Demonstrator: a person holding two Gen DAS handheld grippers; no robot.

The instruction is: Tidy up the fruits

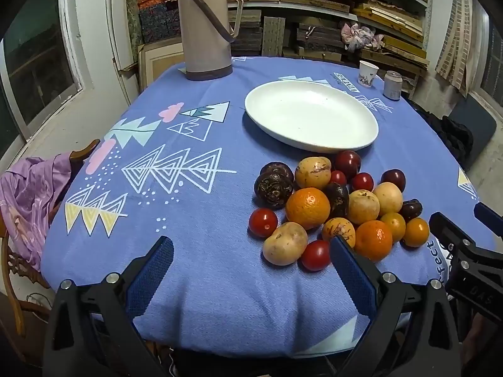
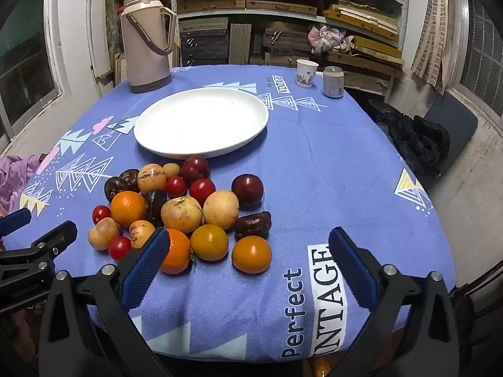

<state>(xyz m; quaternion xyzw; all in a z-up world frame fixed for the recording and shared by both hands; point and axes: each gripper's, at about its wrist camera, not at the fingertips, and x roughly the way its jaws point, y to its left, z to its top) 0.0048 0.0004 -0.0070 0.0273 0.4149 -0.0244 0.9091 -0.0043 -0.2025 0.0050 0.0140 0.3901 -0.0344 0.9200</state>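
Both your grippers hang wide apart and empty at the near edge of the table, fruit piled just ahead.

Your left gripper (image 1: 251,260) has nothing between its blue pads, only bare tablecloth (image 1: 195,207); its right pad sits in front of the near edge of the fruit pile (image 1: 339,207). Your right gripper (image 2: 248,254) is likewise spread, its left pad overlapping an orange (image 2: 176,251) in view, without pinching it. The fruit lies loose on the cloth, just before the white plate (image 1: 311,116), which holds none. A thermos (image 1: 206,25), paper cup (image 1: 367,73) and can (image 1: 393,85) stand at the far side.
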